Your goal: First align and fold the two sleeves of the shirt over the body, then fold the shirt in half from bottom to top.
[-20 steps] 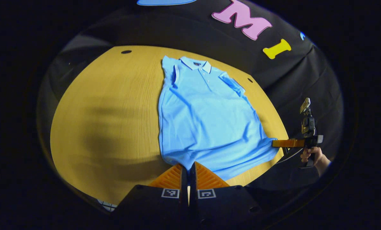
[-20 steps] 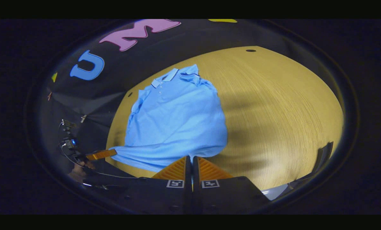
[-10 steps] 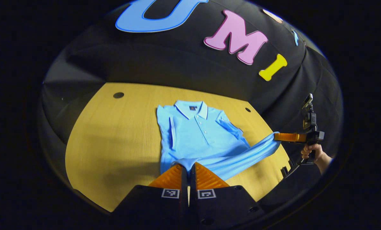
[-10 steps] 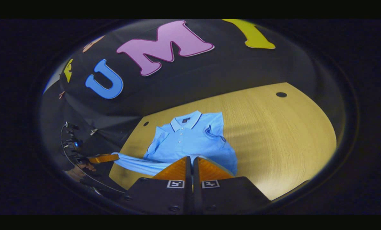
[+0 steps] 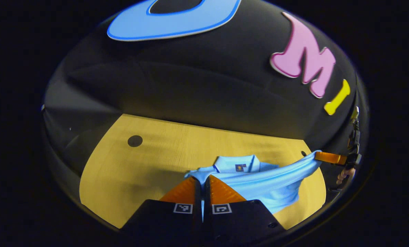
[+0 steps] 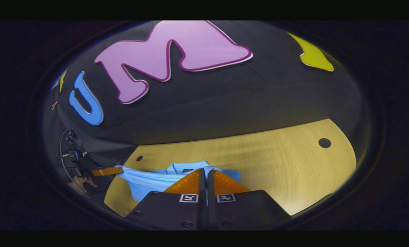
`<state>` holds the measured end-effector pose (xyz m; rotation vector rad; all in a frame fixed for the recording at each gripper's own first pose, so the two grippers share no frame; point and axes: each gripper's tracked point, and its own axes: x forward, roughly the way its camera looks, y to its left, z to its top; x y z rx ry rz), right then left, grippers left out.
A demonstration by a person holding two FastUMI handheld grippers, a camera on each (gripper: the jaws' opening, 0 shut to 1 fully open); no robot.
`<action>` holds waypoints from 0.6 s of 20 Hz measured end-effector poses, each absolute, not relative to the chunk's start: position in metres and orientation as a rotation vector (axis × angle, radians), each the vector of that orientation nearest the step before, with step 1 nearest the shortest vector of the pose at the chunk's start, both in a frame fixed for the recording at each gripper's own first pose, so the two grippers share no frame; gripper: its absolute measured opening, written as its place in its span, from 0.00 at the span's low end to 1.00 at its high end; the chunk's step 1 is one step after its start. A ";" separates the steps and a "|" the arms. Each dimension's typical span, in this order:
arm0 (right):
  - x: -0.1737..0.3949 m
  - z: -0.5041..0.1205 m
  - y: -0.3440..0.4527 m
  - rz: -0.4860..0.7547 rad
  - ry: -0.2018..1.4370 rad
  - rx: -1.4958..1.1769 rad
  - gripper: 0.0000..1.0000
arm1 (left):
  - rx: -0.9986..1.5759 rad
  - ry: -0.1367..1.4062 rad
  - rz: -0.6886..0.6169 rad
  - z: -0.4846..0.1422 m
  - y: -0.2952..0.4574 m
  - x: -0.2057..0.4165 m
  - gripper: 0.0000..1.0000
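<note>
The light blue polo shirt point(image 5: 259, 185) is seen on the yellow wooden table point(image 5: 129, 171), with its collar point(image 5: 237, 161) lying flat toward the black cloth wall point(image 5: 190, 85). The bottom hem is lifted off the table and stretched as a band between the two grippers, above the body of the shirt. In the left gripper view, one corner of the hem is clamped by the left gripper point(image 5: 202, 180); its jaws are pressed together with the fabric between them. The other corner is held at the far right by the right gripper point(image 5: 317, 156), and part of a hand point(image 5: 343, 175) is seen under it. In the right gripper view, the shirt point(image 6: 146, 180) is seen again, and the jaws of the right gripper point(image 6: 206, 172) are closed on the hem, with almost no gap. The left gripper point(image 6: 120, 168) is found at the left edge, gripping the other corner, with a hand point(image 6: 81, 183) below it. Two dark round holes point(image 5: 135, 140) point(image 6: 324, 142) are seen in the table surface point(image 6: 276, 164), well apart from the shirt.
</note>
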<state>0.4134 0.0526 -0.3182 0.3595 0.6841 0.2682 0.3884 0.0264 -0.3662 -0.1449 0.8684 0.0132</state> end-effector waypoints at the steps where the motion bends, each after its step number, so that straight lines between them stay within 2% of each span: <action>1: 0.427 -0.334 0.054 0.251 0.701 0.342 0.11 | -0.134 0.894 0.042 -0.389 0.028 0.399 0.06; 2: 0.439 -0.351 0.053 0.239 0.715 0.332 0.05 | -0.115 0.923 0.055 -0.409 0.027 0.406 0.06; 6: 0.457 -0.410 0.054 0.222 0.800 0.323 0.07 | 0.065 0.992 0.072 -0.453 0.030 0.419 0.08; 8: 0.458 -0.424 0.044 0.211 0.817 0.329 0.44 | 0.122 0.987 0.105 -0.454 0.033 0.423 0.16; 11: 0.460 -0.424 0.020 0.194 0.791 0.280 1.00 | 0.301 0.958 0.140 -0.436 0.056 0.431 0.58; 12: 0.460 -0.414 0.012 0.199 0.774 0.266 0.93 | 0.320 0.920 0.139 -0.420 0.054 0.437 0.73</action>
